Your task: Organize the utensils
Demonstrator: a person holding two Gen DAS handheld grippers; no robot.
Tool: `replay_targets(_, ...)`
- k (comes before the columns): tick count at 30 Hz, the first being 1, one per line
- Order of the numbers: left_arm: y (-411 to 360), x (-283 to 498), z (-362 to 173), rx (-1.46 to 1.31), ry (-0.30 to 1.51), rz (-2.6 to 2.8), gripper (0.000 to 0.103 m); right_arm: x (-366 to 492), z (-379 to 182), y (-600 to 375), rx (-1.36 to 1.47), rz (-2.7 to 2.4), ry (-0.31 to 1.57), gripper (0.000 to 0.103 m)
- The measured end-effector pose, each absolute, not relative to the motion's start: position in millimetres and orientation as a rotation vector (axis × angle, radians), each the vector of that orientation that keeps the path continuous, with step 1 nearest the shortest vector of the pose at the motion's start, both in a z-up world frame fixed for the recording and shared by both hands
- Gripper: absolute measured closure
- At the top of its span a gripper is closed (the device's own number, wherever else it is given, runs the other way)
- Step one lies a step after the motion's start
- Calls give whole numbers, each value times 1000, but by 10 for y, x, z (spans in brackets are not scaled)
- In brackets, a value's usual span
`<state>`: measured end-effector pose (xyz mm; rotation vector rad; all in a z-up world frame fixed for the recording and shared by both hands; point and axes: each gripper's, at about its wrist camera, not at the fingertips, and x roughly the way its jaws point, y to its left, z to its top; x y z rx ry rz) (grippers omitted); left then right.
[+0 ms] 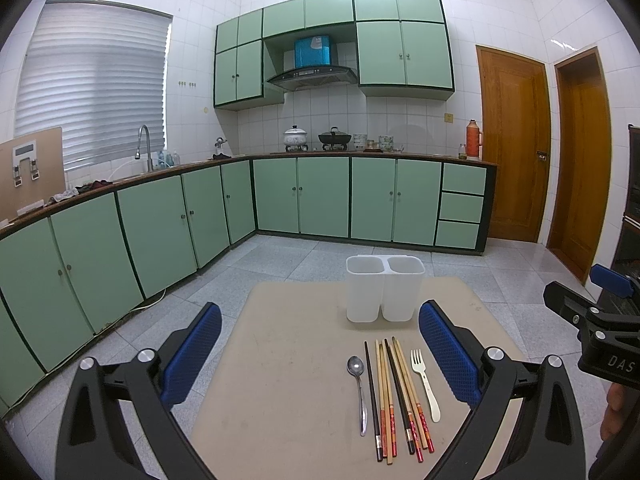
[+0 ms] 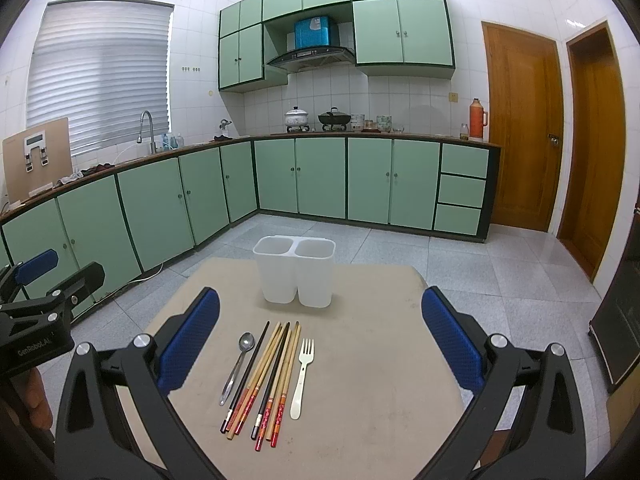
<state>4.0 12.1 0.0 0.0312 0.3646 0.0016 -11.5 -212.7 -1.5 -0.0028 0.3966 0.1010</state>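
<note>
Both grippers, left (image 1: 320,354) and right (image 2: 320,344), hover above the table (image 2: 380,360) with jaws released, grasping nothing. The spoon (image 2: 236,368), chopsticks (image 2: 266,376) and fork (image 2: 303,376) lie side by side near the front edge; the holder (image 2: 294,272) stands at the rear edge. Risk: packed chopsticks scatter or roll when one is pinched (they touch). Right side offers open room.

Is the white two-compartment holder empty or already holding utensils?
Empty: nothing stands in either compartment of the holder. The spoon, chopsticks and fork lie on the table.
</note>
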Motion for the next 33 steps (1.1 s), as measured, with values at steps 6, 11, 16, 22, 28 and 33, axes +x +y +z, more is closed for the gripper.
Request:
replay_targets(6,108,42,-13,31,366,1,6,-106,-3,-2137,-2,100,397,5)
replay_targets(11,100,42,-15,31,366,2,6,-99,-10,-2118,0,99,398,5)
replay_targets(16,107,45,-15,30,366,1,6,-46,-195,-2185,5,98,400,5)
replay_targets(22,120,50,-30,29,369,0,6,-38,-206,-2175,7,98,403,5)
replay_targets(28,155,74,-72,27,376,0,6,31,-233,-2170,10,98,410,5)
replay_targets(33,199,200,-151,12,392,14,6,122,-308,-2169,2,77,430,5)
